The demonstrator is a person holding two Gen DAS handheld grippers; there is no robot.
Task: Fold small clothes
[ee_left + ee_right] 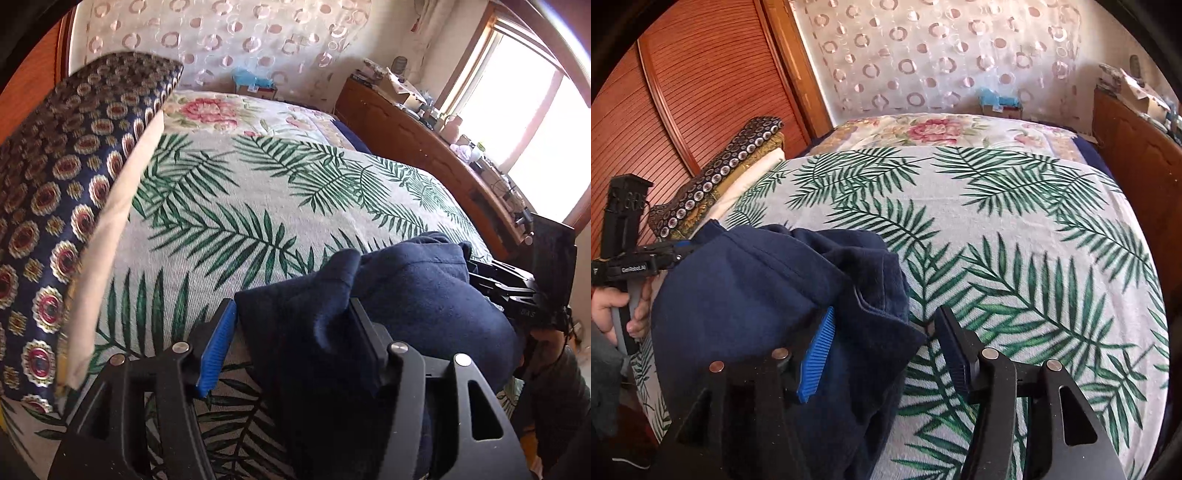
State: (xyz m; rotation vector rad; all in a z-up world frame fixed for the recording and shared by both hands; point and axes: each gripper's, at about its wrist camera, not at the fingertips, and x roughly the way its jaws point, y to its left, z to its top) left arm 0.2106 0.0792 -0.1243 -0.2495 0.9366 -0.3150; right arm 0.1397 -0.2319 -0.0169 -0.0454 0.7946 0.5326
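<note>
A navy garment (406, 295) lies bunched near the front edge of a bed covered by a palm-leaf bedspread (240, 192). The left gripper (291, 343) stands released, jaws apart, with a fold of the cloth lying slack between them. The right gripper (882, 343) is likewise released, a corner of the cloth draped between its pads without being pinched. The fabric appears thick, soft and limp, light enough to lift yet prone to sagging. A hold at hems or corners, one per gripper, would likely serve best.

Matt navy fleece garment (424, 295)
</note>
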